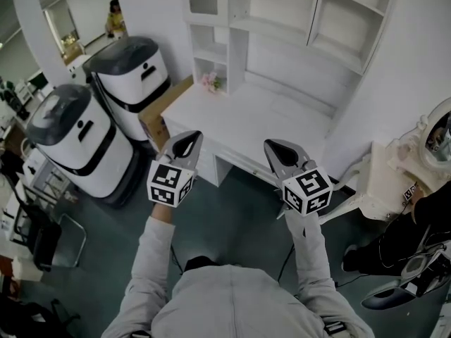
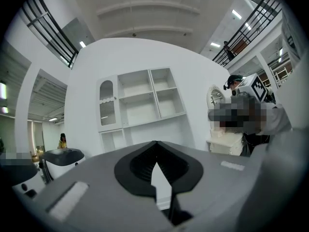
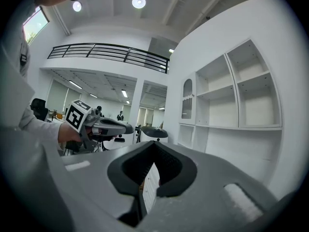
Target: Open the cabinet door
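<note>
Both the left hand-held gripper (image 1: 189,139) and right hand-held gripper (image 1: 272,146) are closed, empty.

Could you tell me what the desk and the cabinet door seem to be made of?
Desk: likely white painted or laminated board, matt; flat, even panels. Cabinet door: same white frame around an arched pane, perhaps ribbed glass; too small to confirm.

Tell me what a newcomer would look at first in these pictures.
The left gripper and right gripper fill the middle of the head view, side by side, both shut and empty. Beyond them stands a white desk with an open shelf unit on it, its arched cabinet door closed at the upper left. Two rounded white-and-black machines stand left of the desk.
</note>
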`<control>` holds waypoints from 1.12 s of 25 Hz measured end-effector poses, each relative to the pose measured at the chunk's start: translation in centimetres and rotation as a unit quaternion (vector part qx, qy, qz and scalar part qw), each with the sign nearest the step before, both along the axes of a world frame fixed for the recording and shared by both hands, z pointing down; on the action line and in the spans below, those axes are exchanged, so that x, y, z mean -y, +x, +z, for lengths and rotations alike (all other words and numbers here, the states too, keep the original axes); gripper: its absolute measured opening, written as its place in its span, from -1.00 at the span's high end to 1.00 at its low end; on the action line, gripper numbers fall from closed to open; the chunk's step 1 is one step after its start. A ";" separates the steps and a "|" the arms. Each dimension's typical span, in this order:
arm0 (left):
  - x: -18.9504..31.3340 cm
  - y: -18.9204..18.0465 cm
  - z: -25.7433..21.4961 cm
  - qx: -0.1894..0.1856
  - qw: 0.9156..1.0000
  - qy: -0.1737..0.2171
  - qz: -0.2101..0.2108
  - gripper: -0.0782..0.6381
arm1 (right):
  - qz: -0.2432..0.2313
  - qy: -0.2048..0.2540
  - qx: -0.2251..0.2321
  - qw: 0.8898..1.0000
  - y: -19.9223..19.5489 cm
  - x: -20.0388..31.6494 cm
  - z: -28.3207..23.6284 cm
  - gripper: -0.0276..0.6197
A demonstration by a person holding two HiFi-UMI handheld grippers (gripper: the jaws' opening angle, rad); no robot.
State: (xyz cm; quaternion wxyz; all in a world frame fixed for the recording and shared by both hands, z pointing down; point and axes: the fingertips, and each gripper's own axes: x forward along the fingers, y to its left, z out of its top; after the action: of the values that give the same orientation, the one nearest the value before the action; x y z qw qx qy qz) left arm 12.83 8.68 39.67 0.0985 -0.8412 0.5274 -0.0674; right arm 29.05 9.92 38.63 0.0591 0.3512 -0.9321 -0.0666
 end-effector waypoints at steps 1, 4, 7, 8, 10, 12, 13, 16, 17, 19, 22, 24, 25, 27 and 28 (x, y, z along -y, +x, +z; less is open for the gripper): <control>0.0 0.3 0.1 -0.001 1.000 -0.002 -0.001 0.73 | 0.000 -0.001 0.002 1.000 0.3 0.2 0.0 0.91; 0.4 1.2 0.3 0.004 1.000 -0.006 0.002 0.73 | -0.006 -0.014 0.020 1.000 0.8 0.9 0.0 0.91; 0.9 1.1 0.3 0.001 1.000 -0.008 -0.002 0.73 | -0.016 -0.023 0.031 0.999 0.8 1.4 0.2 0.91; 1.1 0.9 0.3 -0.001 1.000 -0.008 -0.005 0.73 | -0.016 -0.025 0.033 0.999 0.7 1.7 0.4 0.91; 1.8 0.5 0.3 -0.001 1.000 -0.008 -0.009 0.73 | -0.015 -0.028 0.038 0.999 0.7 2.5 0.5 0.91; 2.7 0.1 0.4 0.000 1.000 -0.008 -0.008 0.73 | -0.014 -0.030 0.043 0.999 0.5 3.6 0.6 0.91; 3.3 -0.2 0.5 0.000 1.000 -0.008 -0.008 0.73 | -0.014 -0.032 0.043 0.998 0.3 4.2 0.6 0.91; 5.7 -1.3 0.9 -0.005 1.000 -0.007 -0.008 0.73 | -0.007 -0.028 0.032 0.999 -0.5 6.5 0.9 0.91; 6.6 -1.7 0.9 -0.006 1.000 -0.006 -0.008 0.73 | -0.003 -0.025 0.029 0.999 -0.7 7.4 0.9 0.91; 8.8 -2.6 0.8 -0.005 1.000 -0.003 -0.008 0.73 | 0.004 -0.020 0.028 0.999 -1.4 9.4 0.7 0.91; 12.3 -4.3 0.2 -0.007 1.000 0.002 -0.006 0.73 | 0.014 -0.013 0.029 0.999 -2.7 12.7 -0.1 0.91; 14.6 -5.4 -0.3 -0.009 1.000 0.005 -0.003 0.73 | 0.021 -0.009 0.029 0.999 -3.6 15.0 -0.7 0.91; 15.8 -6.0 -0.6 -0.010 1.000 0.006 -0.001 0.73 | 0.024 -0.007 0.029 0.999 -4.1 16.1 -1.0 0.91; 17.9 -6.9 -1.1 -0.010 1.000 0.008 0.003 0.73 | 0.030 -0.001 0.026 0.999 -5.1 18.1 -1.5 0.91; 18.9 -7.3 -1.4 -0.010 1.000 0.010 0.006 0.73 | 0.030 0.001 0.024 0.999 -5.6 19.0 -1.7 0.91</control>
State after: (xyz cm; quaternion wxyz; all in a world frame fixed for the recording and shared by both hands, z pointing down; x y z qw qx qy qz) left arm 5.52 -10.26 38.32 0.1016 -0.8437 0.5244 -0.0531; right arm 23.42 -9.09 36.93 0.0386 0.3802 -0.9223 -0.0578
